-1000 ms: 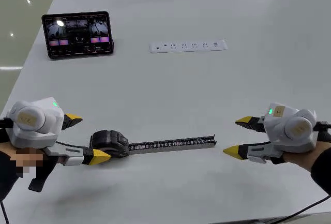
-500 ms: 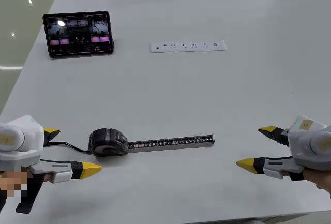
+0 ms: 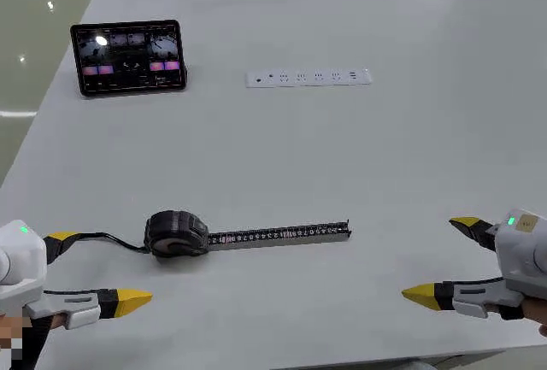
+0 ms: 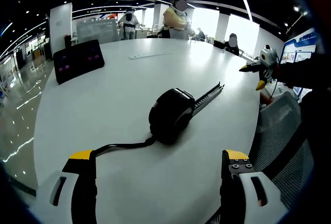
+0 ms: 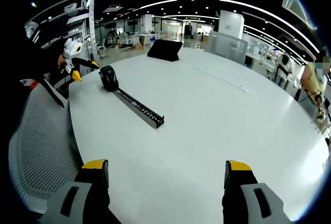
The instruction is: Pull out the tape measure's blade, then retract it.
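A black tape measure [image 3: 177, 234] lies on the white table [image 3: 325, 156], its blade [image 3: 278, 234] drawn out to the right and resting flat. A black wrist cord [image 3: 115, 237] trails left from the case. My left gripper [image 3: 97, 269] is open at the near left corner, well back from the case [image 4: 171, 114], with nothing between its yellow-tipped fingers [image 4: 81, 157]. My right gripper [image 3: 444, 257] is open at the near right, apart from the blade's hooked end [image 5: 158, 123], which points toward it in the right gripper view.
A dark tablet [image 3: 128, 56] stands at the far left of the table. A white power strip [image 3: 309, 78] lies at mid-back. The table's front edge runs just below both grippers. People stand in the background beyond the table [image 4: 176, 19].
Both grippers have drawn back toward the table's near edge and outward, away from the tape measure. The left gripper has moved off the case. The blade stays extended.
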`<state>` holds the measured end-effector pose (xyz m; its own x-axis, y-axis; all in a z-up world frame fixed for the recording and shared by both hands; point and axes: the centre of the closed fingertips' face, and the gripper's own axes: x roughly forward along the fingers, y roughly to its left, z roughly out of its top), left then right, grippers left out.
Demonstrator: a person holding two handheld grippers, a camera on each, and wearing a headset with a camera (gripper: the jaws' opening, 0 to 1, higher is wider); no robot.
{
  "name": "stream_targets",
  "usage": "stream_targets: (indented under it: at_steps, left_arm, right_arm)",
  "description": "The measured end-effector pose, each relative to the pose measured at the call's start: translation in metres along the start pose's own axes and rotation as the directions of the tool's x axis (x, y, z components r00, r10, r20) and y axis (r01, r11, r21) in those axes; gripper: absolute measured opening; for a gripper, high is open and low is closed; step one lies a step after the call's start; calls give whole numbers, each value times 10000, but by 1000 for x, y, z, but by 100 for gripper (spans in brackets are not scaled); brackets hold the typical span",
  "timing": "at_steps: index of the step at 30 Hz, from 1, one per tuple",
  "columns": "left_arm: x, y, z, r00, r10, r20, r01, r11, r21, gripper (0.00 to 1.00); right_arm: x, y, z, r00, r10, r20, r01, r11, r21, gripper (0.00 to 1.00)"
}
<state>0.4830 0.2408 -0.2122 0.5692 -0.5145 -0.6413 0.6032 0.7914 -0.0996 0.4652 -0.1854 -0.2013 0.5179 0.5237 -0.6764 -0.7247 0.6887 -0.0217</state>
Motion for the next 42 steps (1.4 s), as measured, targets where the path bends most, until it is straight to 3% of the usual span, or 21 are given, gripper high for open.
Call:
stream_targets:
  at_steps: [2,7,17,29,37,42]
  left_arm:
    - [-3,1,0,10000,-5,64,6,9999,-132,99]
    - [-6,4,-4,9999,128,-82,-128,9999,55,99]
    - [-11,5,1,9999,107,-92,-106,9999,130,99]
    - [-7,1,1,9996,-28,-276,35,9997,260,98]
    - [-9,4,10,10000,80,21,-80,9999,131,99]
    - [-9,6,9,9997,209,-84,-205,9989,414,99]
  right_arm:
    - [-3,-3,-3,9998,-188,-9,189,9997,173,99]
    - [-11,-3,-11,9998,-220,-6,220,9993,307,99]
    - [-18,-7,-22,9991,-363,-213,374,9977,573,99]
    - [-20,-10,-31,9976,-401,-573,425,9982,414,99]
    - [-22,-10,-27,9980,-300,-549,316,9991,294,99]
    - [-23,-9,-25,9980,-242,-589,247,9997,82,99]
